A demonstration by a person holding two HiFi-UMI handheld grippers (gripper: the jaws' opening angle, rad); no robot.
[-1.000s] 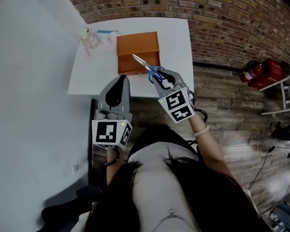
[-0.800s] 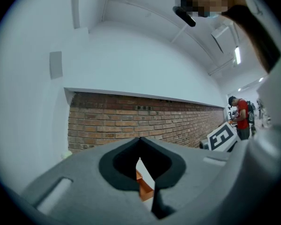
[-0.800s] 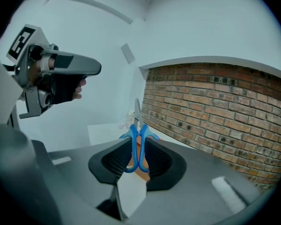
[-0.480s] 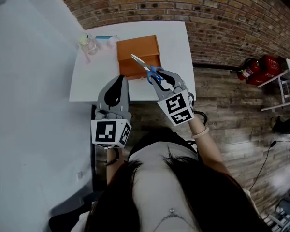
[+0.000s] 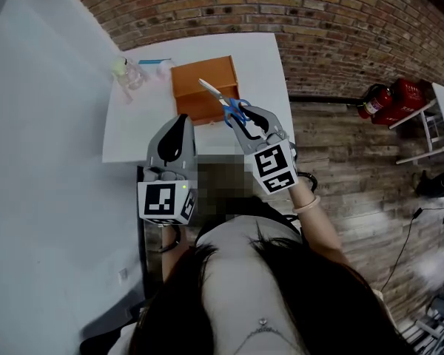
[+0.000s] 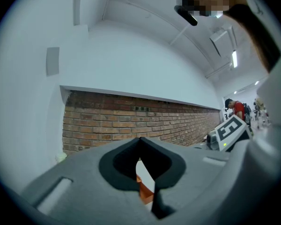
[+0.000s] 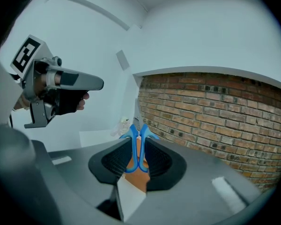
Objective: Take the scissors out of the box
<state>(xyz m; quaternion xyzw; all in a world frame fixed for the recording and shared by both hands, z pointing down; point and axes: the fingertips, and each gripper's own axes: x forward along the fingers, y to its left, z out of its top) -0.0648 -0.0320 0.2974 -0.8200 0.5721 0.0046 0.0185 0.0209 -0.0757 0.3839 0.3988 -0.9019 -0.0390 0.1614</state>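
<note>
Over the near edge of the orange box (image 5: 196,76), the scissors (image 5: 222,100) are hanging clear of it. The right gripper (image 5: 242,118) is pinching their blue handles between its pads, and the closed silver blades are pointing away toward the far left. The left gripper (image 5: 180,120), jaws closed on nothing, is hovering just to the left over the table's front edge. The box is sitting on a white table (image 5: 137,128), with a small clear item (image 5: 126,70) near the far left corner. A brick wall (image 5: 318,13) is running behind, and wooden flooring (image 5: 340,154) is showing at the right, where a red fire extinguisher (image 5: 377,100) is lying. Compared with a second ago, the right gripper is carrying the scissors slightly higher, while the left is keeping its place.
</note>
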